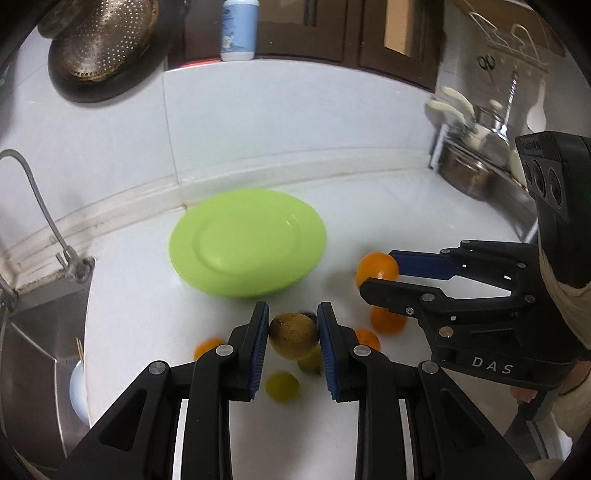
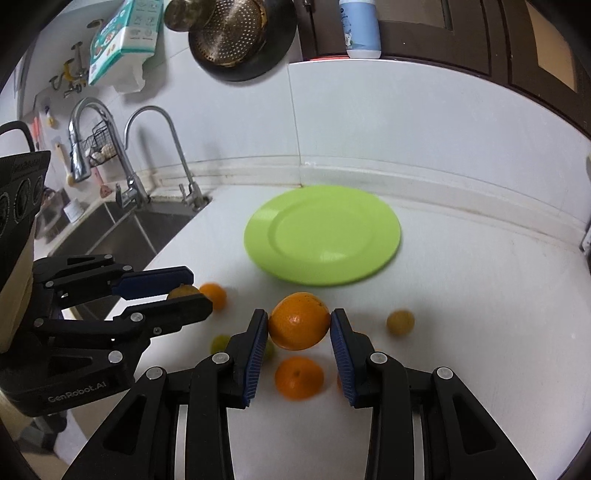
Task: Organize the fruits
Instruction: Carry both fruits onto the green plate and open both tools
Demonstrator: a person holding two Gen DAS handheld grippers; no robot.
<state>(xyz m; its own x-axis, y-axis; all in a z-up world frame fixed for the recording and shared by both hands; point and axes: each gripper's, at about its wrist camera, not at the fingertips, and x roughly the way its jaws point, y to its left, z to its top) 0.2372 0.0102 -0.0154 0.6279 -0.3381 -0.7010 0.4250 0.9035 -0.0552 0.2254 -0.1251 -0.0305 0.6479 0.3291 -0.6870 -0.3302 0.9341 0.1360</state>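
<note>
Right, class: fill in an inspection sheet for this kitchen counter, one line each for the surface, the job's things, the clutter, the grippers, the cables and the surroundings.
Surface: white counter, no spills seen.
Job's things: green plate holds nothing; loose fruit near the grippers, including an orange, a small yellow fruit and a green fruit.
Clutter: nothing seen beyond the fruit.
Grippers: left gripper is shut on a brown fruit; right gripper is shut on a large orange.
Cables: nothing seen.
Surroundings: sink with taps at left, colander on the wall, bottle on the ledge.
</note>
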